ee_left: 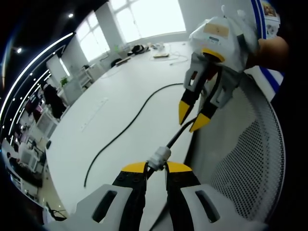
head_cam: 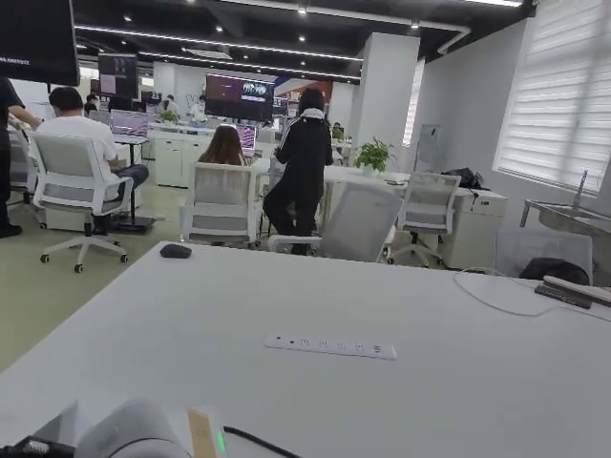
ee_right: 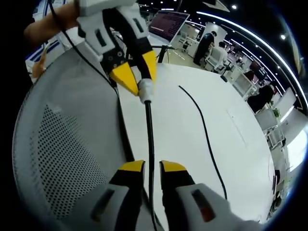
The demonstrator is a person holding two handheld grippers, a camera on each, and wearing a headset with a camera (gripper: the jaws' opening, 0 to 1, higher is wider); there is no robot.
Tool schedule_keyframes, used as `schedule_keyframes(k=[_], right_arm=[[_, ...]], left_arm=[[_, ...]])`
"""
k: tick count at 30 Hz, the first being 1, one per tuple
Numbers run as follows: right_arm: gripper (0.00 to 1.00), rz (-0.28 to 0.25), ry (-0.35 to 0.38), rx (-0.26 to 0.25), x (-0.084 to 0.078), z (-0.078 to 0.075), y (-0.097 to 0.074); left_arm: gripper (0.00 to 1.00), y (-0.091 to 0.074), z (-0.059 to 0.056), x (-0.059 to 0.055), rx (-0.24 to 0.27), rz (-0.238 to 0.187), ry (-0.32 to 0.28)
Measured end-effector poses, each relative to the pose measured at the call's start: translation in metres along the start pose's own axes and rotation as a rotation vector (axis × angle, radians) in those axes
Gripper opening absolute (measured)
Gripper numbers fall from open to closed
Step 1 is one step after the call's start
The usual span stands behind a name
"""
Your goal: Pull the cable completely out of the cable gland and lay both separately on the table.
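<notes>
A small pale cable gland (ee_left: 159,156) sits between the yellow tips of my left gripper (ee_left: 156,167), which is shut on it. From the gland a black cable (ee_left: 179,134) runs straight to my right gripper (ee_left: 192,115), shut on that cable a short way off. In the right gripper view the cable (ee_right: 149,130) rises from between my right gripper's tips (ee_right: 151,167) to the gland (ee_right: 146,89), held by the left gripper (ee_right: 139,74). Both grippers hang above the table edge and a chair. A long black cable length (ee_left: 127,122) lies curved on the white table (ee_left: 96,139).
A grey mesh chair back (ee_left: 240,159) sits directly under the grippers, beside the table edge. On the table (head_cam: 286,305) lie a flush white power strip (head_cam: 329,346) and a dark mouse (head_cam: 175,251). Beyond it are office chairs, desks and several people.
</notes>
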State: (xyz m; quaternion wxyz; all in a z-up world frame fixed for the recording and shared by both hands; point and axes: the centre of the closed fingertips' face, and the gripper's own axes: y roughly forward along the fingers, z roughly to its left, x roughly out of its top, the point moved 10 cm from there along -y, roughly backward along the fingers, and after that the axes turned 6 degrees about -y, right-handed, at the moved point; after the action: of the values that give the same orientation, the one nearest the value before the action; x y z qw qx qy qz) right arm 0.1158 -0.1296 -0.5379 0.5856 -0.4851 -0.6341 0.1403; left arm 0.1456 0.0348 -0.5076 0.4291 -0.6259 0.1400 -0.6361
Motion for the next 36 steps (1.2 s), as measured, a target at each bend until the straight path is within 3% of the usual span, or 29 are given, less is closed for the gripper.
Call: schedule_keyframes(k=[3, 8, 10, 36], right_arm=[[0.14, -0.06, 0.006, 0.021, 0.017, -0.002, -0.001], [0.11, -0.089, -0.02, 0.049, 0.029, 0.0, 0.003], [0.03, -0.08, -0.039, 0.064, 0.028, 0.001, 0.004], [0.03, -0.12, 0.02, 0.067, 0.013, 0.005, -0.001]], left_arm=[[0.15, 0.002, -0.004, 0.002, -0.007, 0.002, 0.008], [0.15, 0.003, -0.011, 0.005, -0.018, -0.007, 0.014], [0.15, 0.004, -0.012, 0.005, -0.023, -0.008, 0.011], [0.15, 0.01, -0.019, 0.009, -0.053, -0.022, 0.019]])
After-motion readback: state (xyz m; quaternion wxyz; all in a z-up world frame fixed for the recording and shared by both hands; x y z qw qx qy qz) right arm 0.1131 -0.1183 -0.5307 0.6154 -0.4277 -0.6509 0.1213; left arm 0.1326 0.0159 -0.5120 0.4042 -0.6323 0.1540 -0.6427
